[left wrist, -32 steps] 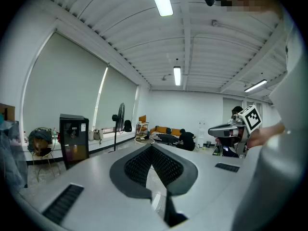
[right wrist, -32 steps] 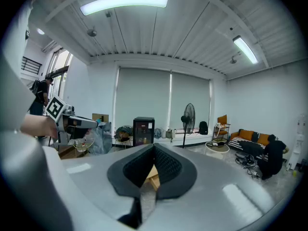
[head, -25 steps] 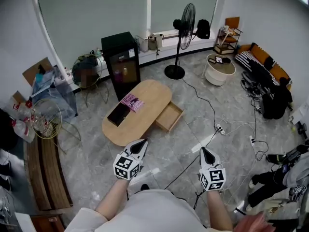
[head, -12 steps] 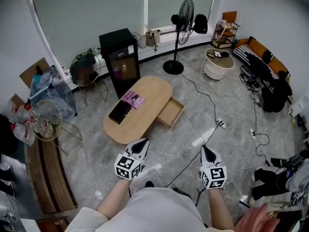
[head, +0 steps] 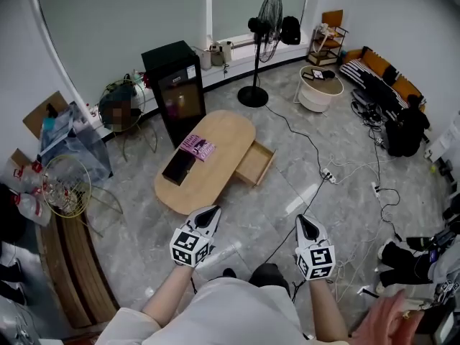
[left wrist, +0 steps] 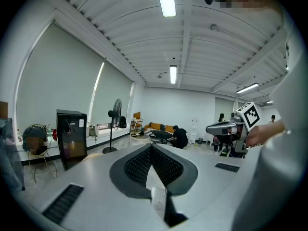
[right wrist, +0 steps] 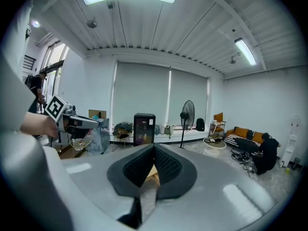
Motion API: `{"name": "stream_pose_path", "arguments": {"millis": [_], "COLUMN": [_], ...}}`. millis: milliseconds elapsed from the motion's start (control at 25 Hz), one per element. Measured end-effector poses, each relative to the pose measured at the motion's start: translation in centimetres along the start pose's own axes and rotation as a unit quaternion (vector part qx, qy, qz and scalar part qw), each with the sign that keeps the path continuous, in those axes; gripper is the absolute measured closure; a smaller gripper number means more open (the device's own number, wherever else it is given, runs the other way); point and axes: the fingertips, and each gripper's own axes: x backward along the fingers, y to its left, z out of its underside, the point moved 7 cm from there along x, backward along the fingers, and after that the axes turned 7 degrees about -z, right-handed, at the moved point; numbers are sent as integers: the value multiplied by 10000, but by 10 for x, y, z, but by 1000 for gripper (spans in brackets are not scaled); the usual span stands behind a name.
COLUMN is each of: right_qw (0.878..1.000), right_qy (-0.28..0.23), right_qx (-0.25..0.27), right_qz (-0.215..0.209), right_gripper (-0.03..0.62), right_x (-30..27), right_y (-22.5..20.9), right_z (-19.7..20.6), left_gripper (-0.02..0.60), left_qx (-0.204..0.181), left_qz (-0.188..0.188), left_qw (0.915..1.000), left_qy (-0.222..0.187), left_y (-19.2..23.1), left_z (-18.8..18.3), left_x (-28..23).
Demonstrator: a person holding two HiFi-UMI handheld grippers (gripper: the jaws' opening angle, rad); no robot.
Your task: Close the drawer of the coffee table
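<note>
1. Claws point ahead and slightly down, side by side: left claw (head: 211,210) and right claw (head: 302,221), each pressed together with nothing between.
2. Open drawer (head: 256,163) juts from the oval wooden surface (head: 224,136), ahead of both claws and well apart from them.

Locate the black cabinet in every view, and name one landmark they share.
Head view: black cabinet upper centre-left, behind the coffee table.
Left gripper view: cabinet at the left, by the window wall.
Right gripper view: cabinet at centre, before the blinds.
Shared landmark: standing fan, right of the cabinet everywhere.
</note>
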Motion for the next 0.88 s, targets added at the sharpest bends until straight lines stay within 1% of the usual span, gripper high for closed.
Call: {"name": "stream_pose_path", "arguments": {"millis": [240,440,560,720,880], "right_qw": [10000,9997,9996,9994,9992], "right_qy": [49,238,252,257,294], "right_qx": [10,45,32,92,50], "right_qz": [23,-63,-123,-210,-248], "right_gripper": [583,583,583,583,583], "right_x": [-5,-20,-32,-52,-73], "right_y": [1,-3,-6,-19,-42], "right_z": [-1,3,2,2,4], "left_gripper": [574,574,574,574,574], "left_qx": [39,45,52,31,68], "left_qz": [29,-11,-36,-90,-182], "left_qw": [10000,10000,9999,9999,9997], "left_qy": [19,66,87,109,177], "left_y": [6,13,19,26,33], "left_z": [2,3,2,0,-3], "left_x": [0,-8,-16,-33,-58]}}
